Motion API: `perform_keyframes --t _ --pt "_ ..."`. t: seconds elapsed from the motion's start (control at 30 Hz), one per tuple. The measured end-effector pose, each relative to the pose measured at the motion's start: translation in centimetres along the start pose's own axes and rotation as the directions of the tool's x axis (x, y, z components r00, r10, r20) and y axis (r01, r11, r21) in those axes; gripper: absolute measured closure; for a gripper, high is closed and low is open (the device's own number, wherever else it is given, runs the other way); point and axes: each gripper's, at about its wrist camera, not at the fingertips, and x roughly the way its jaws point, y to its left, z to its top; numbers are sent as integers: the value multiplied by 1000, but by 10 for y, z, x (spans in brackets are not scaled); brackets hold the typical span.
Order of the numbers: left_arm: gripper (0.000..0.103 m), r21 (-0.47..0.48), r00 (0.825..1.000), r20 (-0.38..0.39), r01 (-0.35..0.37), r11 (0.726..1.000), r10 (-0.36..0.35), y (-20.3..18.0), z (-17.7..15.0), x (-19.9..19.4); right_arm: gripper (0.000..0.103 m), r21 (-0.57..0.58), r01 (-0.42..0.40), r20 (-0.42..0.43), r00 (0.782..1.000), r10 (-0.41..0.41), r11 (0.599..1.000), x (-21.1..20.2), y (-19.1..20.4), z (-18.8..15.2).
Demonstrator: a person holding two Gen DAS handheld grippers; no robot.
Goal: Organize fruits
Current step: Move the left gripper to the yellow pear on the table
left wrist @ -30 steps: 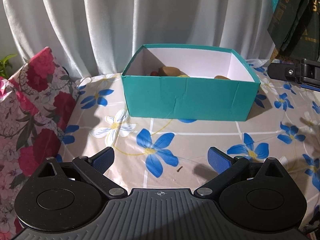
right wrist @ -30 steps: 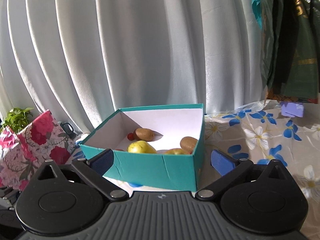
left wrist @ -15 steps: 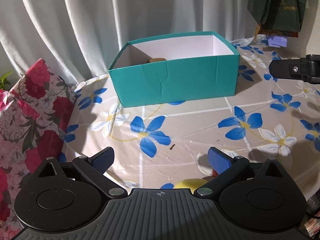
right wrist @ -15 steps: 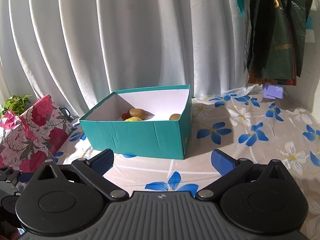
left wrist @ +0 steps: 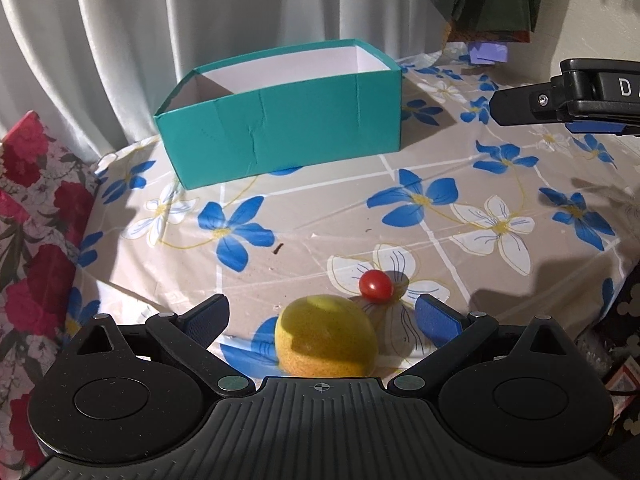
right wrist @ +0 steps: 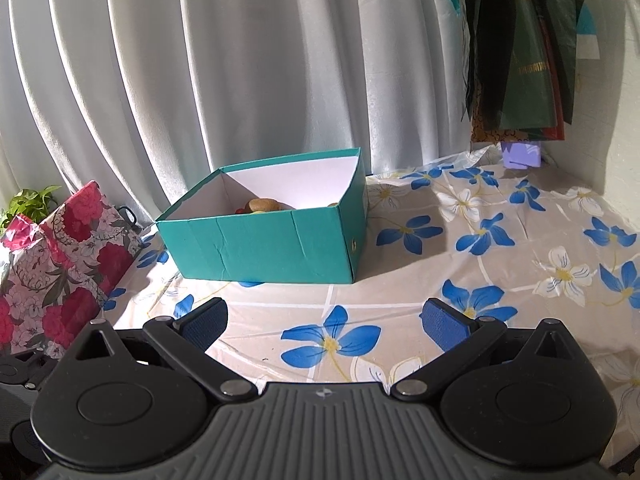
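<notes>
We have pulled back from the box (left wrist: 280, 120); our left gripper (left wrist: 322, 320) now gapes around the lemon (left wrist: 326, 336) by the table's near edge, tomato (left wrist: 375, 286) beside. Right gripper (right wrist: 324, 320) open, empty.

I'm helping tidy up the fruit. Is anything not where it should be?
Yes. A yellow fruit and a small red tomato sit loose on the flowered tablecloth, while other fruit is already inside the teal box. The box's front wall also looks creased.
</notes>
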Motion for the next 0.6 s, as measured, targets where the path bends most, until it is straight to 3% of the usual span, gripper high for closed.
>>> perform_keyframes --t 0.3,0.37,0.43,0.6 --pt "2 -8 999 -30 28 1000 -28 2 -8 17 0 -14 -15 -38 999 14 1000 7 10 -9" --pt "6 -10 998 -45 34 999 -35 2 -8 21 0 -18 -14 -45 999 13 1000 9 11 -10" --pt "22 -16 997 -65 41 999 -42 2 -9 26 0 -22 -12 -53 999 10 1000 11 13 -10" --pt "24 -28 995 -91 43 999 -45 5 -12 35 0 -29 -4 -63 998 2 1000 14 14 -10"
